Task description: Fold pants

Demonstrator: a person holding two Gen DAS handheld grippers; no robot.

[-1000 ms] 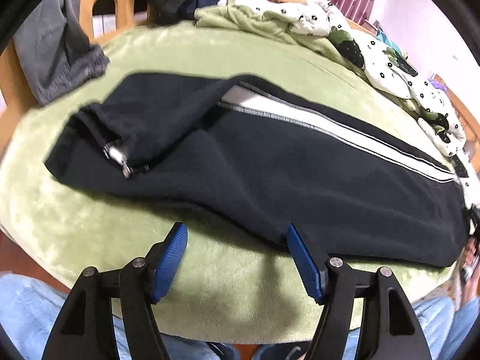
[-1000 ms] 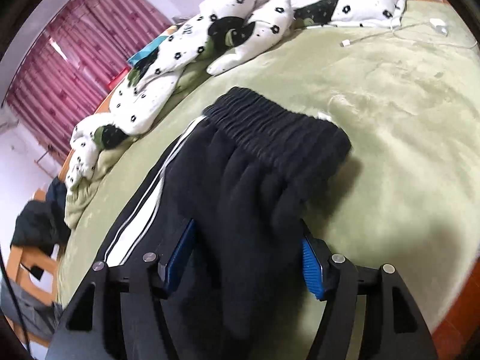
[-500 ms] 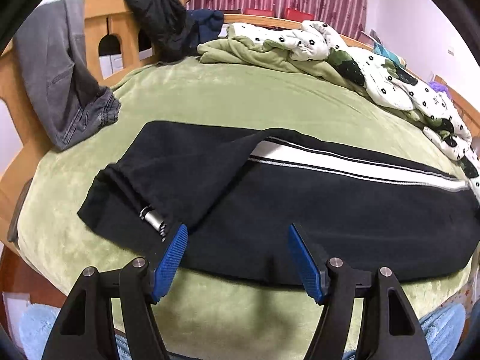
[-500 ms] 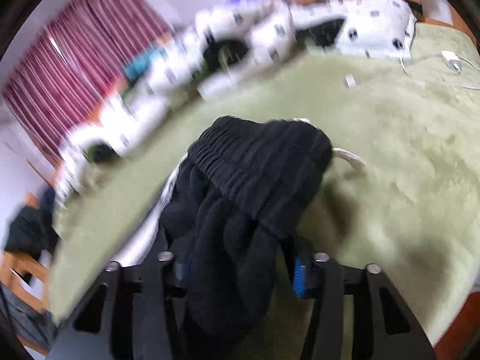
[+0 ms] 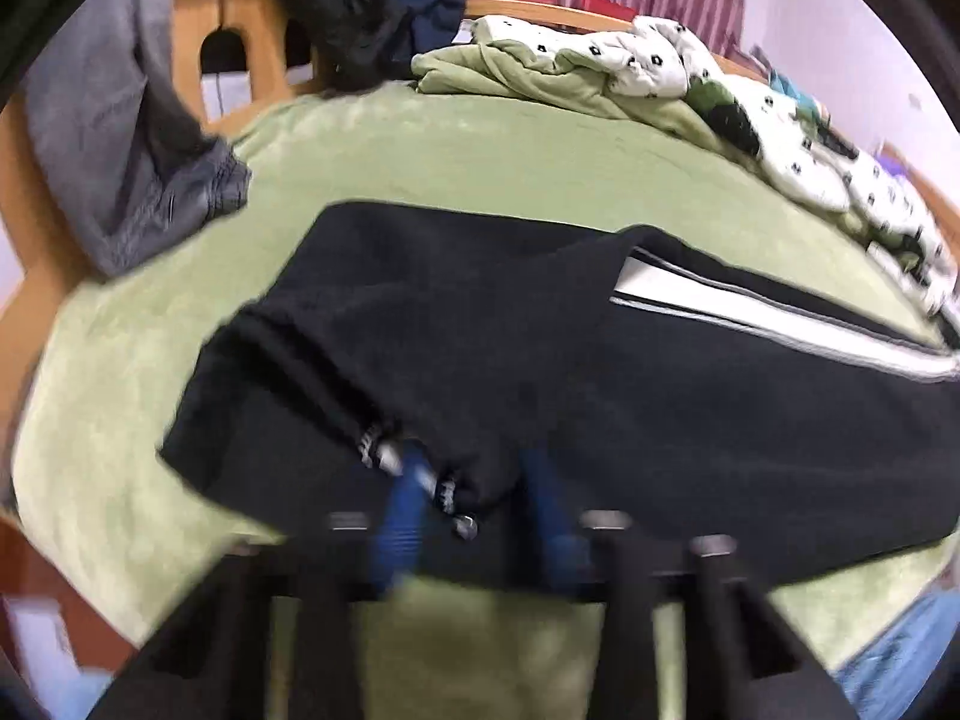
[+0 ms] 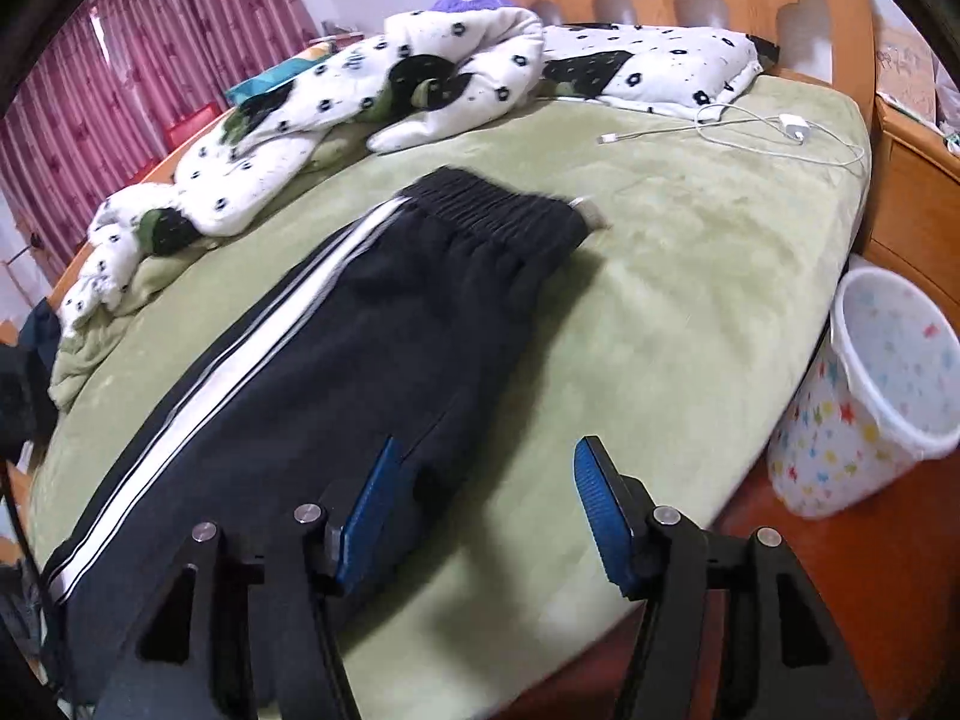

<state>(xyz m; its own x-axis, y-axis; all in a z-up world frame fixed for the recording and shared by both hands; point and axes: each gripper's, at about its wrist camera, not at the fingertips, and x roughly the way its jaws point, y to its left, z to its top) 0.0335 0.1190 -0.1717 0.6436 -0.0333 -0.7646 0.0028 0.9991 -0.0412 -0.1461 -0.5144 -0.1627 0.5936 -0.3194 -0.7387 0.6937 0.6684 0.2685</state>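
Black pants point(image 5: 600, 372) with a white side stripe lie lengthwise on the green bed cover point(image 5: 468, 162). In the left wrist view, my left gripper point(image 5: 474, 510) has its blue pads closed in on the leg cuff hem with its zipper; the view is blurred. In the right wrist view, the elastic waistband point(image 6: 498, 210) lies flat at the far end of the pants point(image 6: 360, 348). My right gripper point(image 6: 492, 510) is open and empty, its left pad over the pants' near edge.
A spotted white duvet point(image 6: 372, 90) is heaped along the far side. A white charger cable point(image 6: 750, 132) lies near the headboard. A star-patterned bin point(image 6: 882, 390) stands on the floor at right. Grey jeans point(image 5: 120, 138) hang over the footboard.
My right gripper let go of the waistband, which dropped flat, and pulled back open. My left gripper moved forward and closed on the leg cuff.
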